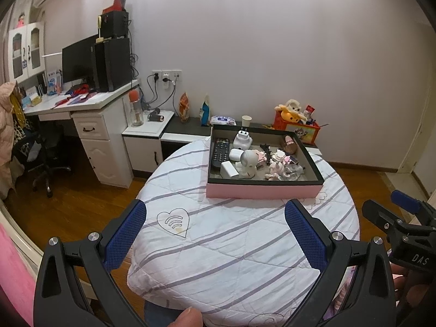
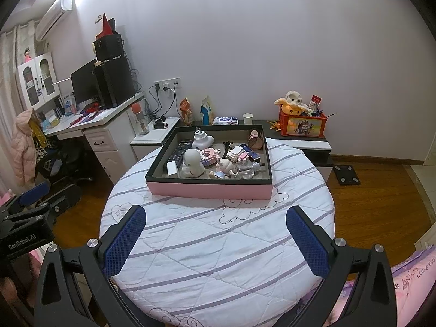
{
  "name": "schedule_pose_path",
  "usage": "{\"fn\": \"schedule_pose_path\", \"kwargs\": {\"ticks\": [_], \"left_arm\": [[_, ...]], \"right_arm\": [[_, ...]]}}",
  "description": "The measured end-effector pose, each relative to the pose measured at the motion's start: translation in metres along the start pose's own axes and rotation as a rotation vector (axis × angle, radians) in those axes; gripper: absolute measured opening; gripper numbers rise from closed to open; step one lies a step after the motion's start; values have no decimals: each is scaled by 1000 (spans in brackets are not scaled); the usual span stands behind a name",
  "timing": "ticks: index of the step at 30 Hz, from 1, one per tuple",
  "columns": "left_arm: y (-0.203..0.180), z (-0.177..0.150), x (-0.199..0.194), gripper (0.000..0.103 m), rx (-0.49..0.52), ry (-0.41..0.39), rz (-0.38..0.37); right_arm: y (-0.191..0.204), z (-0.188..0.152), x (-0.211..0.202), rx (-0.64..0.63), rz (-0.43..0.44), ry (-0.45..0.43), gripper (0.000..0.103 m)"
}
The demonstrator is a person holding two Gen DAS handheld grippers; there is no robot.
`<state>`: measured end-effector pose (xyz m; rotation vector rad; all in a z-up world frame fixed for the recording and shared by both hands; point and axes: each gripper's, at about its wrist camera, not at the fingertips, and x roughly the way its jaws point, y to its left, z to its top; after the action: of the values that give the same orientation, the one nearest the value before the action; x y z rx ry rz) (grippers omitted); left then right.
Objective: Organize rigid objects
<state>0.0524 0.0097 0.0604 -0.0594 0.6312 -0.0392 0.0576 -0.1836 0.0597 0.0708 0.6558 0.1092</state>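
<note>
A pink box with a dark rim (image 1: 261,191) (image 2: 209,189) sits at the far side of a round table under a striped quilted cloth (image 1: 231,245) (image 2: 218,245). Inside lie a black remote (image 1: 220,152) (image 2: 180,151), a white round-headed robot toy (image 1: 247,162) (image 2: 192,162), a white plug adapter (image 1: 242,138) (image 2: 201,139), a white block (image 1: 229,169) (image 2: 172,168), pink brick models (image 2: 208,156) and small figurines (image 1: 280,167). My left gripper (image 1: 215,212) is open and empty over the near cloth. My right gripper (image 2: 215,218) is open and empty too.
A white desk (image 1: 81,103) with a monitor and computer tower stands left, with a black chair (image 1: 41,160) below. A low cabinet (image 2: 299,139) behind the table carries snack bags, a paper cup (image 2: 248,118) and a red toy crate (image 2: 302,125). A scale (image 2: 346,174) lies on the wood floor.
</note>
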Motion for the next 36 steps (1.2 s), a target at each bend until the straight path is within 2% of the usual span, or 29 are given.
{"fn": "schedule_pose_path", "kwargs": {"ticks": [36], "left_arm": [[-8,9,20,103,25,36,-13]], "right_arm": [[0,4,20,12,0,19,103]]}}
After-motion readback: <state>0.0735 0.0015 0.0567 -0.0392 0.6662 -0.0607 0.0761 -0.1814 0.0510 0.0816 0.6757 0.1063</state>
